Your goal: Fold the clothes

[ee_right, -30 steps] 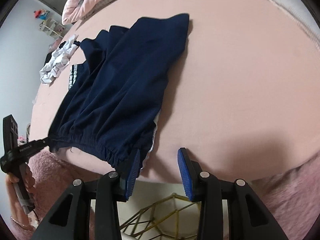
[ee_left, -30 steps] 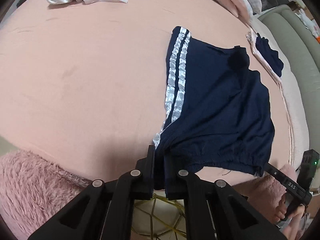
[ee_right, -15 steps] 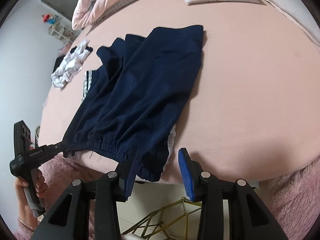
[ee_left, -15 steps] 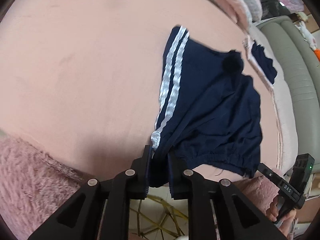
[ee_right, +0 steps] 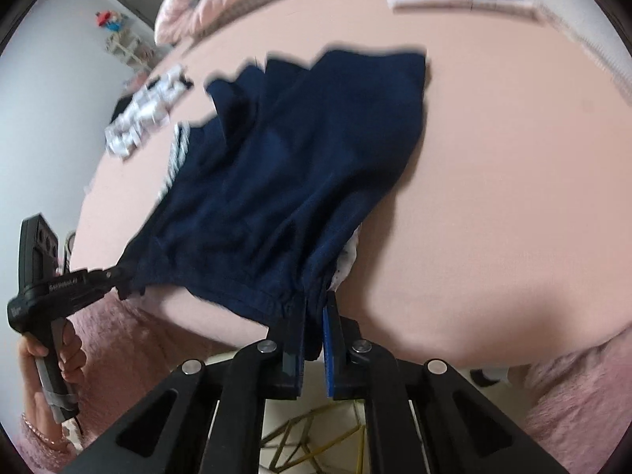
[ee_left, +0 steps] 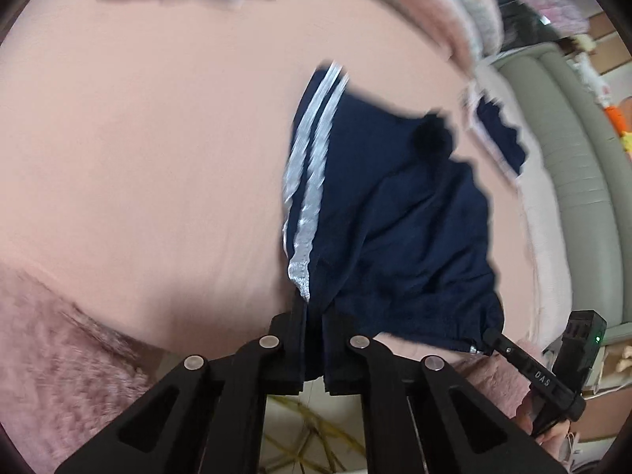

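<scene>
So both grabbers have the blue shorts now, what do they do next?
Probably lift the waistband a little and carry it forward over the legs. The left gripper and right gripper are each shut on a waistband corner of the shorts, which lie spread on the pink bed, the waistband overhanging its near edge.

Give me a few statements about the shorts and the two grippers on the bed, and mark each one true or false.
1. Both grippers grip the shorts at the waistband. True: the left gripper and right gripper each clamp one end.
2. The shorts are red. False: navy with white stripes.
3. The shorts lie on a pink bed. True.
4. The right gripper's fingers have green pads. False: blue.
</scene>
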`<move>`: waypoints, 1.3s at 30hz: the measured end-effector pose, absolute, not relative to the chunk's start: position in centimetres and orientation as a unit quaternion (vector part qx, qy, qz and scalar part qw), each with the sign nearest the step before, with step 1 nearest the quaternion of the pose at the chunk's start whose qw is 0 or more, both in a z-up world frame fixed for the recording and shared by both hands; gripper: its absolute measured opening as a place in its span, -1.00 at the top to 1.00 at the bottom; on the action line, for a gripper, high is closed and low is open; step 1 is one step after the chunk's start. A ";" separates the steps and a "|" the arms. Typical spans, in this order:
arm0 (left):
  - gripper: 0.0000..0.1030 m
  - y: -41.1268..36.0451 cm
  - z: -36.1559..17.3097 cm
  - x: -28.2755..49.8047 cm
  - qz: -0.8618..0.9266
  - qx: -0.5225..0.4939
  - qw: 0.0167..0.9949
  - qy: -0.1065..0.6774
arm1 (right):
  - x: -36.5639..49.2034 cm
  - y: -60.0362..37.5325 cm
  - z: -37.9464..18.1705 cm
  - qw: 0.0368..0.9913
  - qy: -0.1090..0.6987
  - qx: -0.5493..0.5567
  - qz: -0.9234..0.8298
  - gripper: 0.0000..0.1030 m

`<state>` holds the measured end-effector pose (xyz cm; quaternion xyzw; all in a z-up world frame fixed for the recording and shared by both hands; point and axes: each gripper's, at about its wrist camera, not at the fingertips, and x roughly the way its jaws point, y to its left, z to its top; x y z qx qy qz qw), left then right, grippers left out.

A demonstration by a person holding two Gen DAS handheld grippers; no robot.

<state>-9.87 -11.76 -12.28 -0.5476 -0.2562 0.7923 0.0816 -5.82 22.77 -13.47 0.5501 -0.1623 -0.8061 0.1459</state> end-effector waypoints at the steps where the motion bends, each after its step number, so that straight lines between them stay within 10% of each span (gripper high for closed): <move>1: 0.92 -11.9 -10.7 -9.6 0.801 -0.532 0.096 -0.258 | -5.9 23.1 -12.2 0.146 -0.168 0.535 -0.815 0.89; 11: 0.92 -9.0 -0.2 -8.4 0.845 -0.446 0.186 -0.229 | -3.0 25.7 2.7 0.184 -0.203 0.375 -0.885 0.90; 17: 0.92 -7.6 -4.2 -17.5 0.817 -0.508 0.164 -0.218 | -10.6 25.9 -0.6 0.147 -0.173 0.432 -0.873 0.89; 27: 0.92 -8.4 17.4 -14.7 0.928 -0.262 0.201 -0.174 | -11.3 25.5 19.8 0.192 -0.124 0.188 -0.955 0.89; 31: 0.92 -8.9 12.5 -12.6 0.917 -0.320 0.166 -0.174 | -8.8 25.7 16.5 0.195 -0.142 0.206 -0.949 0.89; 39: 0.92 -7.7 -14.6 -14.1 0.781 -0.584 0.071 -0.210 | -9.6 25.4 -11.8 0.107 -0.174 0.488 -0.848 0.89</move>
